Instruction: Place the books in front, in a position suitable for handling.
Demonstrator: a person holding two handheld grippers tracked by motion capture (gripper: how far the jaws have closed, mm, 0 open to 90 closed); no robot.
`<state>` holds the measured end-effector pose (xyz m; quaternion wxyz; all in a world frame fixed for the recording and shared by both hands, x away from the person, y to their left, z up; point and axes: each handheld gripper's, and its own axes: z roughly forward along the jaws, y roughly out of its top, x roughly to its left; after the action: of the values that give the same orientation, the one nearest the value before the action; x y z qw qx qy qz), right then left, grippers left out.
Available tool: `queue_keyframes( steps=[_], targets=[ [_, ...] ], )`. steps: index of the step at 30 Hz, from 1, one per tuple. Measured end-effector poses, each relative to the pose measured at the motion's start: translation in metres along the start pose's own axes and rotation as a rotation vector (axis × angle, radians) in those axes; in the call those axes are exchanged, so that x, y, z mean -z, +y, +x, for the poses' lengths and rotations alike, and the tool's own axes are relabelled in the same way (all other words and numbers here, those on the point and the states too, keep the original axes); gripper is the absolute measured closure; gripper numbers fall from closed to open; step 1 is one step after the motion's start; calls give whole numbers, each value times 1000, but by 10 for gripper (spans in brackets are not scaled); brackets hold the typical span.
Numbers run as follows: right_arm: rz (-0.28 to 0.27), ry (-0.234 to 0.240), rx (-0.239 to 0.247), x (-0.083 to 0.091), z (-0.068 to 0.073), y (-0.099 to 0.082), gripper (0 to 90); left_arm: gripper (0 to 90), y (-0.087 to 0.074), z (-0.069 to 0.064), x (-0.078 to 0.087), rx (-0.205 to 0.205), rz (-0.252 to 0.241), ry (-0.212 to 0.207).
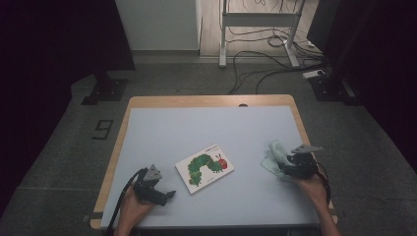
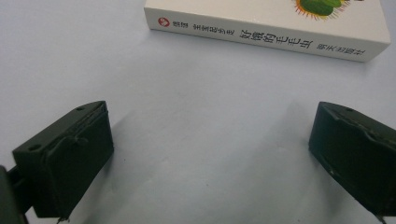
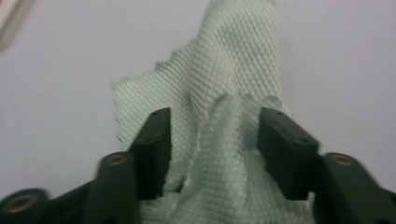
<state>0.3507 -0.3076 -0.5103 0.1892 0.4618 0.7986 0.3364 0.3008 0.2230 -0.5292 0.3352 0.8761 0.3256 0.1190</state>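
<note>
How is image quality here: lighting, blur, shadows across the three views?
High view: dim, dark surroundings, table evenly lit, book readable. Left gripper view: book spine sharp, near jaws soft, faint shadows beneath them. Right gripper view: slightly blurred overall, cloth weave visible though soft, flat light, no glare.

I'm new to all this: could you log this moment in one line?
left gripper: open, near book | right gripper: open astride cloth, pads off it
</note>
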Motion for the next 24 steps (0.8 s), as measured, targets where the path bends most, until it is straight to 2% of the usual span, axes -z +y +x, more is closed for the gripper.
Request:
queue_keyframes(
  steps=[5,11,16,19,24],
  targets=[
    [-13,-12,36,5,8,12,279,0,0,0,0,0,0,1],
    [-34,23,70,5,20,27,176,0,0,0,0,0,0,-2],
    [-25,38,96,-2,33,36,112,0,1,0,0,0,2,-2],
    [-15,50,110,-7,38,40,17,0,1,0,0,-2,5,0],
    [-18,75,139,-13,50,48,0,0,4,-1,-2,-20,4,-5]
  ],
)
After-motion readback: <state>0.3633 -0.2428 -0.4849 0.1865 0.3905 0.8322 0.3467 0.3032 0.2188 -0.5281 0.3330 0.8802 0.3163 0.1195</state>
